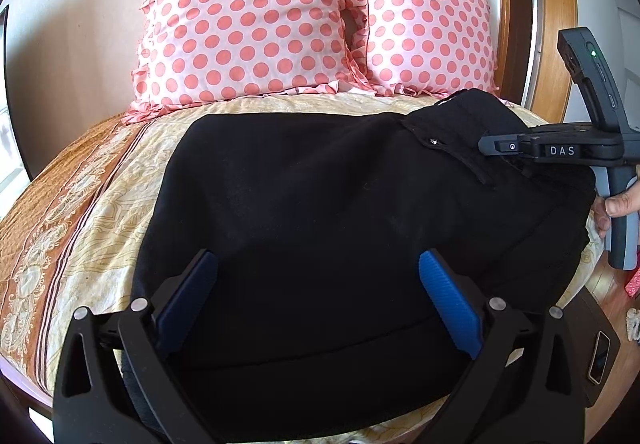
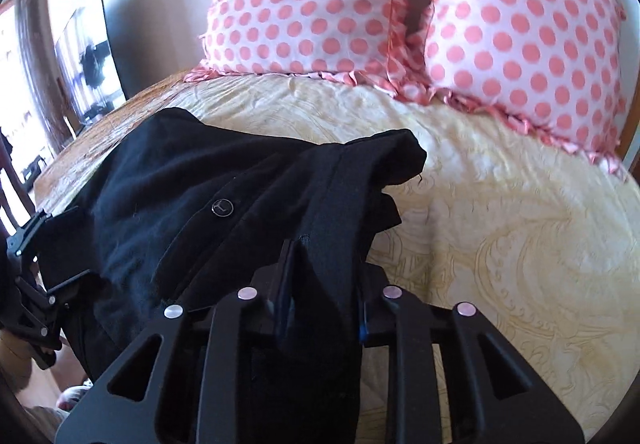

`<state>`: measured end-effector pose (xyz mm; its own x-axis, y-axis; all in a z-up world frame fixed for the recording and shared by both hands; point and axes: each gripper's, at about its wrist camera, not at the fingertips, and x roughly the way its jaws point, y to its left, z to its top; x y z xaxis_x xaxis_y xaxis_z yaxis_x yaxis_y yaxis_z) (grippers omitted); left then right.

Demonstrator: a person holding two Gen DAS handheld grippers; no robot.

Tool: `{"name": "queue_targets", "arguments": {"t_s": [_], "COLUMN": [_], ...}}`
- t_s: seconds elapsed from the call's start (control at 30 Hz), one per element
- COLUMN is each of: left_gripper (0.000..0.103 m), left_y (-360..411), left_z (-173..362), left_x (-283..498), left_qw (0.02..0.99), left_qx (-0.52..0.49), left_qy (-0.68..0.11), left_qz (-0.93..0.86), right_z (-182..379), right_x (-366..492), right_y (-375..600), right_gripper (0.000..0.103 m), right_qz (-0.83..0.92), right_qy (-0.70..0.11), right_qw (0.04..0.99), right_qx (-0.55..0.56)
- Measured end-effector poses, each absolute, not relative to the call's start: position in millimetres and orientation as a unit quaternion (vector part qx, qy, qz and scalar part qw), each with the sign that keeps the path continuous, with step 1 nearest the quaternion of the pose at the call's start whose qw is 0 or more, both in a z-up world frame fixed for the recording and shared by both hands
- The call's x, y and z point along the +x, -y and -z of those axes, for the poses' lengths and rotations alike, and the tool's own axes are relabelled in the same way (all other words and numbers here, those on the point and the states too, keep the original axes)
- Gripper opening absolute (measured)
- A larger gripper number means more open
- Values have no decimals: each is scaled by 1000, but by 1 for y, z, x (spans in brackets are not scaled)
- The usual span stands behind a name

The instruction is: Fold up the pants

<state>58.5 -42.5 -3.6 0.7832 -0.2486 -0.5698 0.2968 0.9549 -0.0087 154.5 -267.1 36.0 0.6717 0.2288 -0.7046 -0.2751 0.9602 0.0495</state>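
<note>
Right fingers (image 2: 320,284): pressed together on a thick fold of black cloth at the waistband end of the pants (image 2: 192,211); the blue pads are almost hidden by the fabric.
Left fingers (image 1: 316,300): spread wide, blue pads well apart, poised over the near edge of the pants with nothing pinched between them.
Pants: black, lying on the bed (image 2: 500,244) in a broad, roughly rectangular slab; from the left view the waistband and its button (image 2: 222,207) sit at about two o'clock, the smooth folded body toward six.
Bed: yellow patterned cover, bare to the three o'clock side of the pants in the right view.
Pillows (image 1: 248,19): two pink dotted ones propped at twelve o'clock, well apart from the pants.
Progress: the pants look already doubled once, judging by the layered edge at the waistband; I'd say a further fold and a smoothing remain.
Next: probably the pinched end gets carried across.
</note>
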Motion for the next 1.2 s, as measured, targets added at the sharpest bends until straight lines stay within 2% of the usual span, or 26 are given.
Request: {"name": "queue_targets", "arguments": {"t_s": [0.1, 0.23, 0.33, 0.4, 0.5, 0.53, 0.63, 0.8, 0.87, 0.9, 1.0, 1.2], "left_gripper": [95, 95, 94, 87, 82, 76, 66, 63, 56, 41, 9, 6], "left_y": [29, -15, -40, -50, -57, -58, -53, -45, -45, -45, -45, -32], "left_z": [-8, -36, -42, -37, -25, -19, -5, -4, -4, -2, -8, -39], "left_x": [64, 89, 126, 155, 187, 193, 207, 214, 220, 224, 222, 211], "left_qw": [937, 938, 927, 916, 894, 885, 860, 860, 857, 854, 862, 891], "left_qx": [3, -78, -115, -124, -141, -149, -165, -149, -152, -155, -157, -117], "left_qy": [-309, -299, -325, -357, -402, -417, -452, -459, -464, -467, -452, -402], "left_qz": [163, 158, 151, 131, 141, 146, 167, 165, 165, 168, 167, 174], "right_z": [-31, -29, -29, -29, -28, -27, -25, -22, -20, -20, -23, -38], "right_x": [159, 160, 160, 160, 160, 161, 163, 168, 171, 171, 168, 178], "right_y": [279, 283, 283, 284, 287, 288, 292, 297, 299, 299, 298, 309], "right_gripper": [24, 24, 24, 24, 24, 24, 24, 30, 35, 35, 24, 18], "right_qz": [-142, -146, -147, -149, -150, -151, -156, -156, -154, -158, -165, -191], "right_qy": [-391, -390, -391, -392, -392, -393, -397, -407, -411, -410, -401, -382], "right_qw": [909, 909, 908, 908, 907, 906, 903, 897, 894, 894, 896, 895], "right_qx": [7, 22, 25, 31, 38, 44, 62, 79, 88, 91, 90, 133]}}
